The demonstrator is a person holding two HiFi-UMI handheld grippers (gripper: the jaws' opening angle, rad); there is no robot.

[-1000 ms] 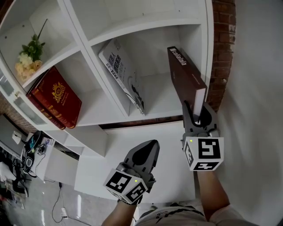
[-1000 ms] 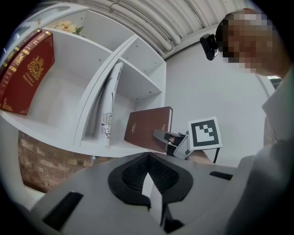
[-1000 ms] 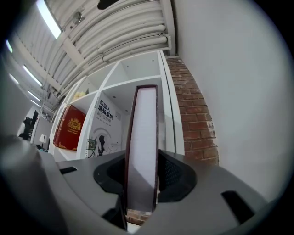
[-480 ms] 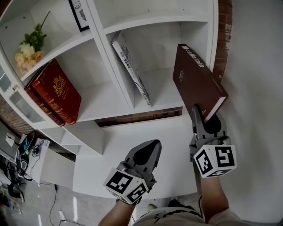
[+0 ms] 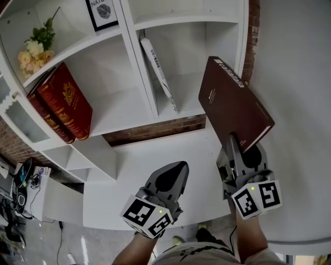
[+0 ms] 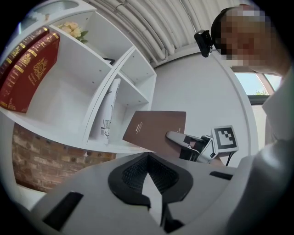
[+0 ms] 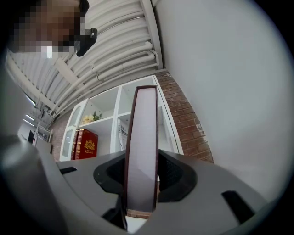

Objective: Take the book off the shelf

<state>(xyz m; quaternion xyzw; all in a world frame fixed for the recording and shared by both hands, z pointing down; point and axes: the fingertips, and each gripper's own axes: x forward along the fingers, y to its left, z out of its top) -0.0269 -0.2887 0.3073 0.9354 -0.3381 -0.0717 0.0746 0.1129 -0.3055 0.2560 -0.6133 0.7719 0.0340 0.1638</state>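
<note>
Jaws of the right gripper (image 5: 239, 149) are clamped on the lower corner of the brown book (image 5: 235, 106). In the right gripper view its pale page edge runs straight up between the two dark pads, which press on both covers. Book is held in the air, tilted, with the lettered spine on top and the front cover turned toward the shelf. It sits outside the compartments, in front of the right-hand side panel of the white shelf unit (image 5: 119, 124) and partly against the plain white wall (image 5: 300, 77). Left gripper (image 5: 176, 171) is lower and to the left of the right one and well apart from the book. Its jaws are drawn together to a point with nothing between them, and it is level, aimed toward the shelf. On the shelf, a thin white book (image 5: 159, 72) leans against the divider in the right-hand compartment. Two red books (image 5: 64, 108) with gold crests stand leaning in the compartment to its left. Pale flowers (image 5: 36, 44) sit above them, and a small framed picture (image 5: 102, 11) is at the top edge. Brick wall (image 5: 155, 129) shows below the lowest shelf board.
</note>
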